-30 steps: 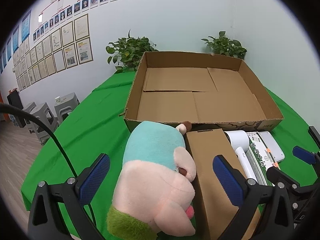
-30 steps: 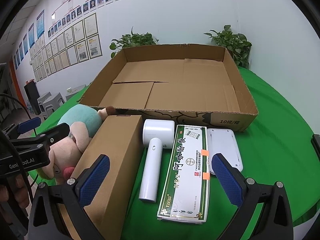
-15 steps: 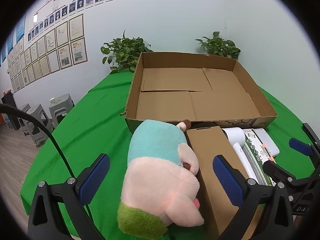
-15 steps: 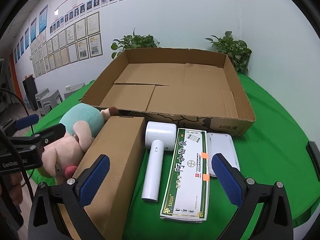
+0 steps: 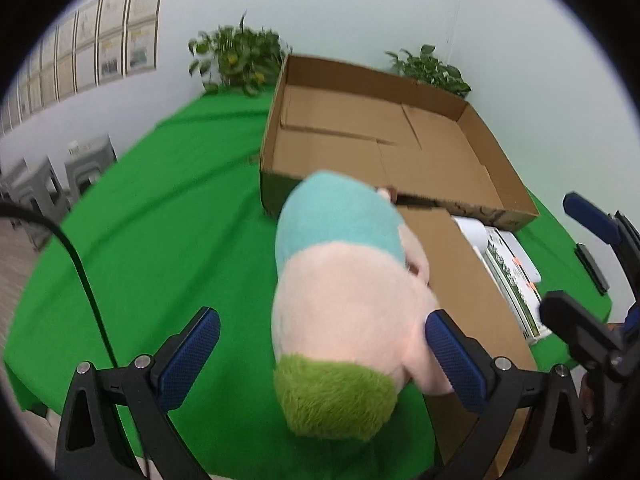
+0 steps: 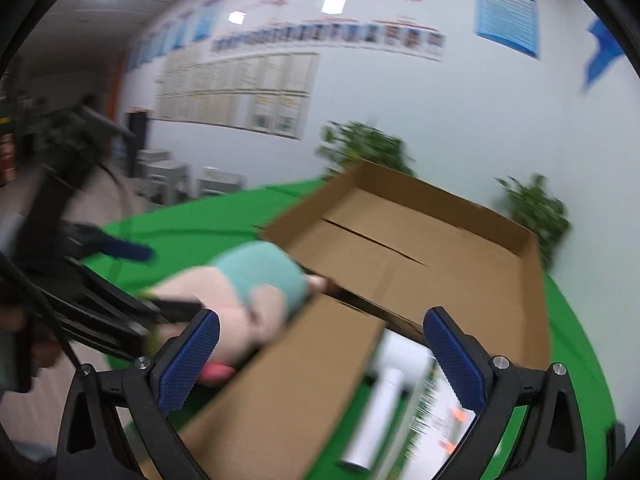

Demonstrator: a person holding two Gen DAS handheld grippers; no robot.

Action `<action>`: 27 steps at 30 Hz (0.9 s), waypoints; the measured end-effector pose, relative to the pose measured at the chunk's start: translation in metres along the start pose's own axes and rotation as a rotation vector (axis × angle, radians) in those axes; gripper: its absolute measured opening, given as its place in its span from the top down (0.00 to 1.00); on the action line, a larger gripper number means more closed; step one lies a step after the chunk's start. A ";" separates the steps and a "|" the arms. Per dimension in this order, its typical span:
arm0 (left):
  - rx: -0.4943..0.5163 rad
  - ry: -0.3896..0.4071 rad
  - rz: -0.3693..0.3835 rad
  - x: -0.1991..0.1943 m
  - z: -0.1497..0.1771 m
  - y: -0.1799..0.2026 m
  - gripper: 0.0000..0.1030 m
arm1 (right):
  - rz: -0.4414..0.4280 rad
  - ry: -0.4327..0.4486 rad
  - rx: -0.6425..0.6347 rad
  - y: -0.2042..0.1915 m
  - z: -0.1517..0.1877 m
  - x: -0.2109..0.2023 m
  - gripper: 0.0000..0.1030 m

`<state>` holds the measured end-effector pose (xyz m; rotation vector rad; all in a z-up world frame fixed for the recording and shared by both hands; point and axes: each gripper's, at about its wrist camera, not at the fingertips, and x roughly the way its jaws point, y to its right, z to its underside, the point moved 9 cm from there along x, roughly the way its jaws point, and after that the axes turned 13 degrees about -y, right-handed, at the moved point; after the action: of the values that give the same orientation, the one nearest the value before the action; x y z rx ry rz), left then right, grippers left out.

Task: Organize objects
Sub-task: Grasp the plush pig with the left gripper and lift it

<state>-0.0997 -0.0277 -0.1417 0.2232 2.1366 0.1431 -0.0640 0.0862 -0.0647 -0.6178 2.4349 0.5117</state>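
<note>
1. Table [image 5: 152, 216], green cloth: carries everything I list.

2. Open cardboard tray [image 5: 384, 136]: toward the table's far edge, nothing in it; I take it as the destination.

3. Closed brown carton [image 5: 460, 292]: lies lengthwise in front of the tray, toward the near edge. Stiff, flat-sided; I judge it wants a grip across its narrow width.

4. Plush toy [image 5: 344, 304], teal, pink and green: touching the carton's left side. Soft and light, I judge; it will squash, so I would take it across the pink middle.

5. Green-and-white packet [image 5: 510, 280] and white handheld device [image 6: 384, 400]: right of the carton; blurred.

6. Left gripper [image 5: 320, 356]: spread wide, straddling the toy's green end, right pad [image 5: 452, 356] touching or nearly touching the pink, nothing clamped.

7. Right gripper [image 6: 320, 356]: released, poised above the carton, holding nothing.
</note>
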 end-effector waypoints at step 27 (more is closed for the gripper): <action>-0.103 0.040 0.258 -0.017 0.043 -0.028 0.44 | -0.407 -0.369 0.107 -0.110 -0.040 0.118 0.00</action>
<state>-0.0574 -0.0577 -0.1565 0.4382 2.1260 0.4090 -0.1091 -0.0600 -0.1296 -0.8621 1.9110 0.2930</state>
